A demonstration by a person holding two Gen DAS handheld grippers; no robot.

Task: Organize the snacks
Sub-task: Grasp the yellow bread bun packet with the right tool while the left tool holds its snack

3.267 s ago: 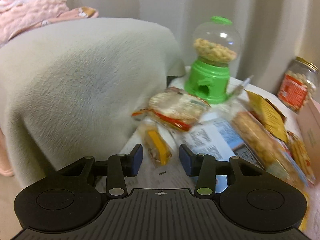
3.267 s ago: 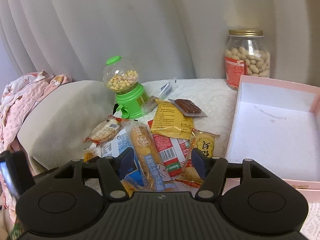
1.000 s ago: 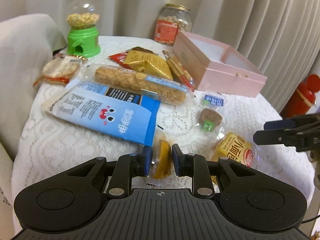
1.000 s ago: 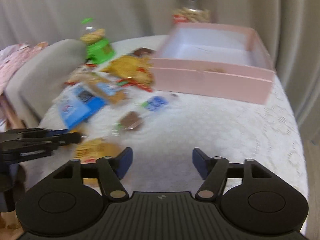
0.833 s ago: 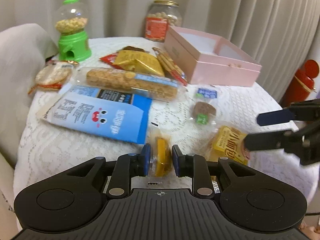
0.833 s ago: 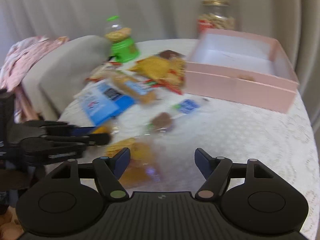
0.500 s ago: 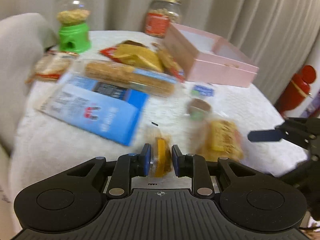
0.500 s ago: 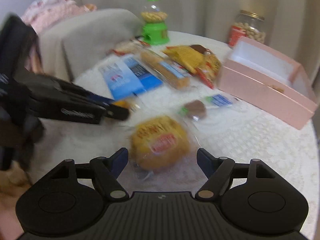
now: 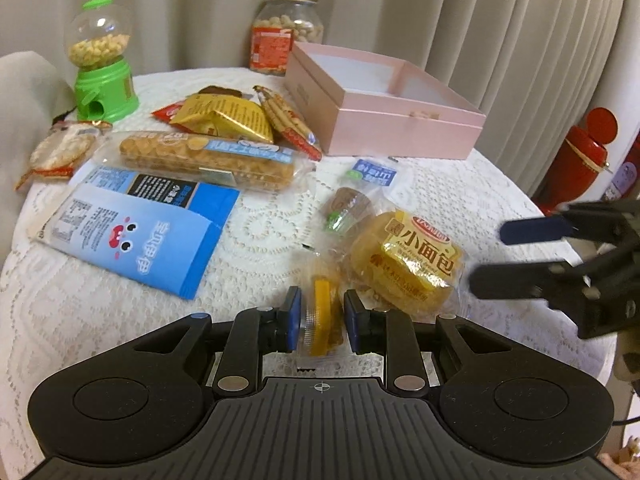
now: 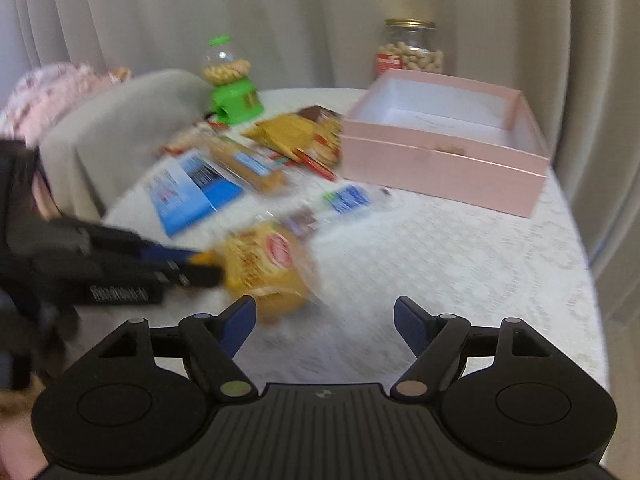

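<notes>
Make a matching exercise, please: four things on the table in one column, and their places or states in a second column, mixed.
1. small yellow snack
2. pink box
3. peanut jar
4. bread pack

a. behind the box, by the curtain
b. open, nearly empty
c. between the left gripper's fingers
d. lying between both grippers

Pairs: 1-c, 2-b, 3-a, 4-d

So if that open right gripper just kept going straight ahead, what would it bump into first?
Probably bare lace tablecloth, then the pink box. The bread packet sits left of the right gripper; blur obscures depth.
</notes>
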